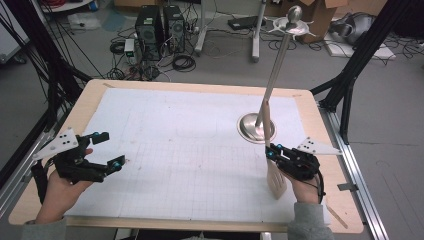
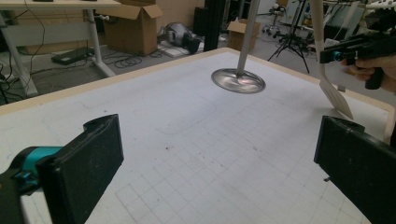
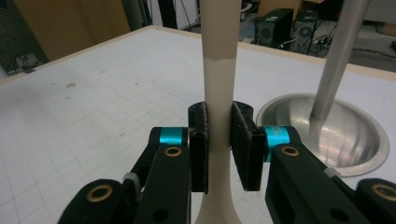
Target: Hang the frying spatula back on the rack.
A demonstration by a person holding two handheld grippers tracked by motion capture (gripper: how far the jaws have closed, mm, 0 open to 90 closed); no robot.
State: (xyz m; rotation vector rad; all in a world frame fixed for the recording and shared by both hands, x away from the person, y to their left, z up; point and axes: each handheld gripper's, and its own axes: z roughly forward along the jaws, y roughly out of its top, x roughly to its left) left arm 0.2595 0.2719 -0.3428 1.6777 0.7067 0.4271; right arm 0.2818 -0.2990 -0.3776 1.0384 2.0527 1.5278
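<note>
- At the near right edge of the table (image 1: 200, 87), the right tool (image 1: 270, 151) is clenched on a pale spatula (image 1: 275, 181), gripping its handle just above the blade.
- In the right gripper view the two black pads press the handle (image 3: 218, 116) from both sides, which keeps the spatula upright with its blade pointing down.
- The grip sits low on the handle, probably so that the long free end above can be steered toward something higher up.
- The spatula is cream-coloured and smooth, with a slim handle that widens into a flat, slanted blade; a faint line across the handle marks a change of tone.
- Its blade hangs over the white gridded mat (image 1: 165, 150), close to the surface; whether it touches cannot be told.
- At the near left, the left tool (image 1: 106, 150) is released, its jaws spread wide and nothing between them, hovering low over the mat, seemingly waiting its turn.
- Farther back on the right stands a metal stand (image 1: 252, 127) with a round dished base and a tall slender pole topped by a knob and hooks (image 1: 294, 22).
- The spatula's handle rises just beside that pole, so I judge the work in hand to be bringing it to the stand for hanging.
</note>
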